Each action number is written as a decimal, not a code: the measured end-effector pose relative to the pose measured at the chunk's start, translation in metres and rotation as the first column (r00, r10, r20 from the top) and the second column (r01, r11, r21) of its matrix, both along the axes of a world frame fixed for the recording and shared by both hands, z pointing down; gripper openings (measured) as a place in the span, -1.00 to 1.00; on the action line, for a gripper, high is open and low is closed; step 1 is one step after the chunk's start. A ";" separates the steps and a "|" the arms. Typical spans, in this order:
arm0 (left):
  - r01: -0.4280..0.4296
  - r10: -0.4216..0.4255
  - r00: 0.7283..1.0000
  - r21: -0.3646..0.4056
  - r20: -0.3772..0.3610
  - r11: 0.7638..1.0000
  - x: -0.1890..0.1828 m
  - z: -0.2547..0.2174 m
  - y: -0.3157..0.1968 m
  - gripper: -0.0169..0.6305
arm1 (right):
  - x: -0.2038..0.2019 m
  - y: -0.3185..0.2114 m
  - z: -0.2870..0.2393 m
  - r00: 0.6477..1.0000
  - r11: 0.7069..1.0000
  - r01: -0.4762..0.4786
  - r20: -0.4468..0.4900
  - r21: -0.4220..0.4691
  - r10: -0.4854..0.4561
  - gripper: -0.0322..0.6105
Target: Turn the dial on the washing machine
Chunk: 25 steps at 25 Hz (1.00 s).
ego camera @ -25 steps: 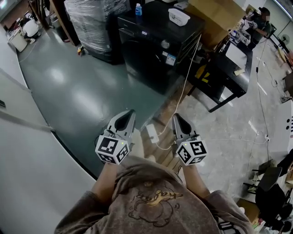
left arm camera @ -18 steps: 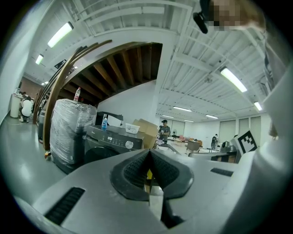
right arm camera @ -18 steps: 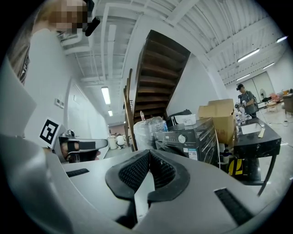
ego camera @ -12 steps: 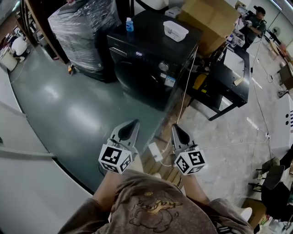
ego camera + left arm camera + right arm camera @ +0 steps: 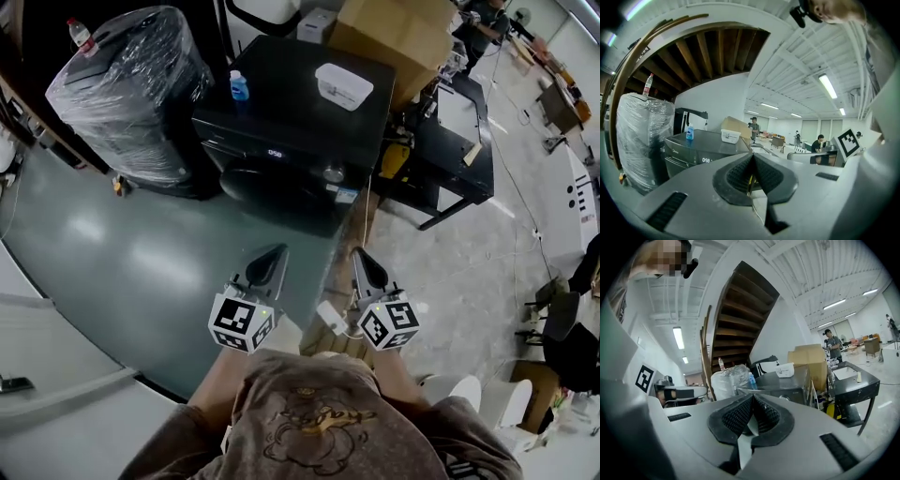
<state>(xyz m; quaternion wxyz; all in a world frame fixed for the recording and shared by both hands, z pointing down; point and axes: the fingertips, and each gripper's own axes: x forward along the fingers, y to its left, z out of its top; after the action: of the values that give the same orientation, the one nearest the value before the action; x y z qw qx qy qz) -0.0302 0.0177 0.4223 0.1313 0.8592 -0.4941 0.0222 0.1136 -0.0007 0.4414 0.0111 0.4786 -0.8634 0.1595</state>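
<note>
Both grippers are carried side by side at waist height, noses toward twelve o'clock; the left gripper [image 5: 275, 255] is clenched on nothing, pads meeting in its own view; the right gripper [image 5: 362, 256] is pinched tight and empty too. My read: jaws shut and level suits an approach on foot, not contact, since the washing machine [image 5: 286, 141] stands well apart at twelve o'clock across the green floor [image 5: 141, 253].

The dial [image 5: 332, 173] sits on the machine's front panel, at about one o'clock from the left gripper and eleven from the right, just beside the lit display [image 5: 275, 153]; on top of the machine rest a blue bottle [image 5: 239, 86] and a white tub [image 5: 344, 84]. A white cable [image 5: 367, 225] drops from the machine's right corner to the floor between the grippers; worth stepping round, I'd judge.

Hard to read: the dial's markings and pointer are too small; the dark door below it barely shows; in the left gripper view the jaws cover the dial; both hands hide under the marker cubes.
</note>
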 end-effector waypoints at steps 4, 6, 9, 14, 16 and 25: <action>-0.040 0.040 0.999 0.008 0.002 0.999 -0.019 -0.022 -0.028 -0.97 | -0.010 -0.018 -0.017 0.998 0.998 -0.065 -0.008 -0.014 0.065 -0.89; -0.049 0.049 0.999 0.013 -0.001 0.999 -0.026 -0.028 -0.040 -0.97 | -0.015 -0.025 -0.022 0.997 0.996 -0.083 -0.009 -0.014 0.083 -0.89; -0.055 0.055 0.998 0.006 -0.013 0.998 -0.030 -0.028 -0.052 -0.97 | -0.021 -0.034 -0.023 0.995 0.995 -0.099 -0.005 -0.020 0.099 -0.89; -0.074 0.074 0.997 -0.010 -0.025 0.997 -0.028 -0.019 -0.068 -0.97 | -0.026 -0.052 -0.013 0.992 0.992 -0.123 -0.004 -0.029 0.123 -0.89; -0.074 0.074 0.997 -0.017 -0.026 0.997 -0.029 -0.016 -0.073 -0.97 | -0.030 -0.059 -0.010 0.993 0.992 -0.121 -0.004 -0.031 0.121 -0.89; -0.056 0.055 0.998 -0.030 -0.020 0.998 -0.040 -0.014 -0.090 -0.97 | -0.047 -0.085 0.001 0.995 0.994 -0.097 -0.019 -0.041 0.097 -0.83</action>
<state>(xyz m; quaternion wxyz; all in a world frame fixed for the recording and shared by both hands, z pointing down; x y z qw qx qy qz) -0.0699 -0.0727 0.4084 0.1484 0.8707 -0.4683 0.0252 0.0661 -0.0857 0.4420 0.0207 0.5210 -0.8354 0.1741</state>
